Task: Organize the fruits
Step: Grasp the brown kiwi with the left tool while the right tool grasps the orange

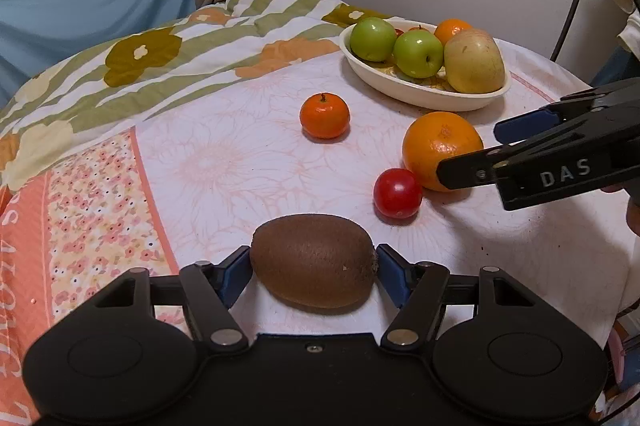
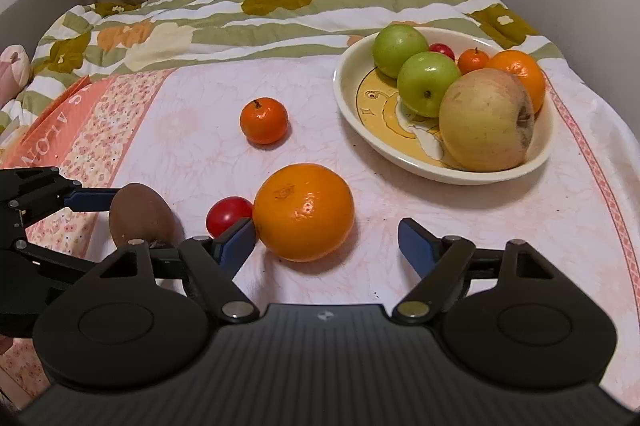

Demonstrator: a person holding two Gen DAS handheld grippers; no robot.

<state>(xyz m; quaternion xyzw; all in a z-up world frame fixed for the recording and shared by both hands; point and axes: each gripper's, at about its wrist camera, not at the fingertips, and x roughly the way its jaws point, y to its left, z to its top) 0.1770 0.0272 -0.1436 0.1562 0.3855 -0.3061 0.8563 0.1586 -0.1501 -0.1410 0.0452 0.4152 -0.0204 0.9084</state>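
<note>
1. The left gripper [image 1: 314, 268] pinches the kiwi [image 1: 314, 260] on the tablecloth [image 1: 224, 162], both pads touching its ends.
2. The right gripper [image 2: 326, 240] has spread fingers around the big orange [image 2: 304, 218]; only the left pad touches it.
3. The bowl [image 2: 348, 106] with fruits stands at the far right.

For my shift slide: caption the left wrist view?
Left gripper pads touching both ends of a kiwi on the tablecloth.

- Left gripper [image 1: 314, 268]: matte black linkage arms, blue finger pads, silver rivets.
- Right gripper [image 2: 326, 240]: same build; white "DAS" lettering on its side.
</note>
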